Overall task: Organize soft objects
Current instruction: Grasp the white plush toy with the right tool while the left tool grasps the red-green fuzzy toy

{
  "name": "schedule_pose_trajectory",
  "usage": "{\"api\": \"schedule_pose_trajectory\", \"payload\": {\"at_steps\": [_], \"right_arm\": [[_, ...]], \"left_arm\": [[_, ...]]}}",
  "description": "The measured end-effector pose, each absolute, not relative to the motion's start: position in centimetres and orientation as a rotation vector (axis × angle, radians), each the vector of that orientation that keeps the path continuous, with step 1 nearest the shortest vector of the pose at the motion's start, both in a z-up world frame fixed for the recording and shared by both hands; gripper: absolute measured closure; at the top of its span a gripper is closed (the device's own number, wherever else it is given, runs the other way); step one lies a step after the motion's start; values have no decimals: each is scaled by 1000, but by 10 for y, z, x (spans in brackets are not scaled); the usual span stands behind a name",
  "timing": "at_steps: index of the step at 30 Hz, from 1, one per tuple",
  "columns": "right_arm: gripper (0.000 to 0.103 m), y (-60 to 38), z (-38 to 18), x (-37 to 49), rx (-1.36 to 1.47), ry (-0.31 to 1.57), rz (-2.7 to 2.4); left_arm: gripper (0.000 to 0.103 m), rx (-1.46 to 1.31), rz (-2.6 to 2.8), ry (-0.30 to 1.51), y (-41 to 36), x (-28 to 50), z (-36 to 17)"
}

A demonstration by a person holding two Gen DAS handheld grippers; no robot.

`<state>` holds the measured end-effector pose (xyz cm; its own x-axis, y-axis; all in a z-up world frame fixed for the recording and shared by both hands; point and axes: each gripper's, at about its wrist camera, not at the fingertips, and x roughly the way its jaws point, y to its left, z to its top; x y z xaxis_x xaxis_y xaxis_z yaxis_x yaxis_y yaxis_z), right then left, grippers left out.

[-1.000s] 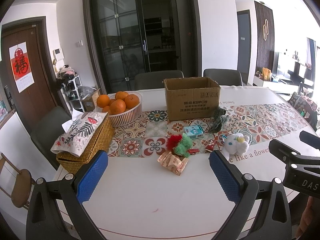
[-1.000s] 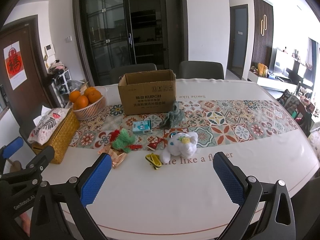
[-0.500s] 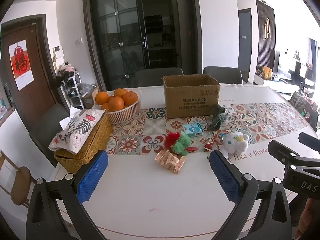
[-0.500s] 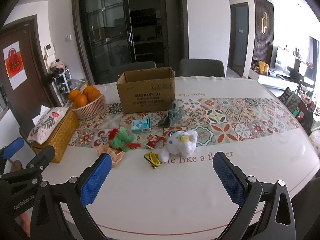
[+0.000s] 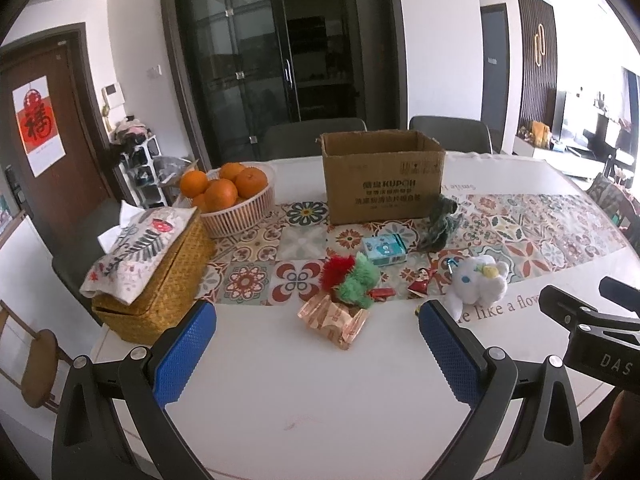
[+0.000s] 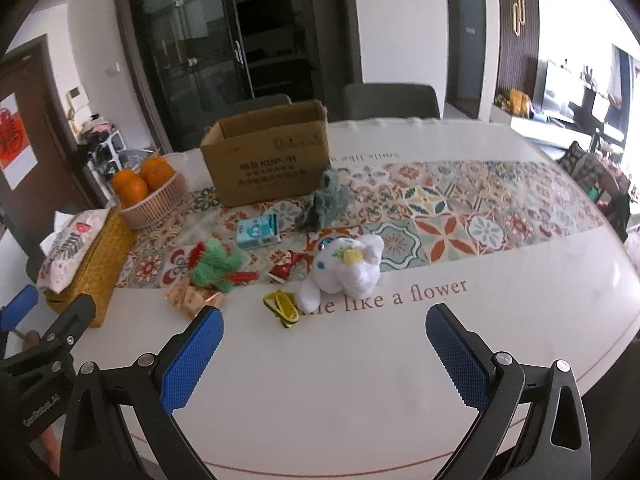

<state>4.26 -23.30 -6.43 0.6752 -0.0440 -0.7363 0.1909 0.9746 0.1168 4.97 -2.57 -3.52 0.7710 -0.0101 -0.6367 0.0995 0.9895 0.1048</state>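
Both the left gripper [image 5: 318, 346] and right gripper [image 6: 324, 350] hover with fingers released, grasping nothing. Just ahead of the right fingers lies the white plush toy [image 6: 346, 270]; the fuzzy green-and-red toy [image 5: 352, 280] lies beyond the left fingers.

A white table [image 6: 360, 380] carries a patterned runner [image 6: 460, 216], cardboard box [image 6: 268, 160], and white plush [image 6: 344, 270].
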Motion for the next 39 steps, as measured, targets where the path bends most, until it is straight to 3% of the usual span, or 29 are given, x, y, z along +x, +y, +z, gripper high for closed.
{"api": "schedule_pose_trajectory", "payload": {"at_steps": [31, 39], "right_arm": [[0, -255, -194, 202, 283, 1082, -248], [0, -256, -213, 221, 212, 1086, -308]], "left_arm": [[0, 115, -140, 901, -52, 229, -159], [5, 91, -114, 983, -52, 252, -194]]}}
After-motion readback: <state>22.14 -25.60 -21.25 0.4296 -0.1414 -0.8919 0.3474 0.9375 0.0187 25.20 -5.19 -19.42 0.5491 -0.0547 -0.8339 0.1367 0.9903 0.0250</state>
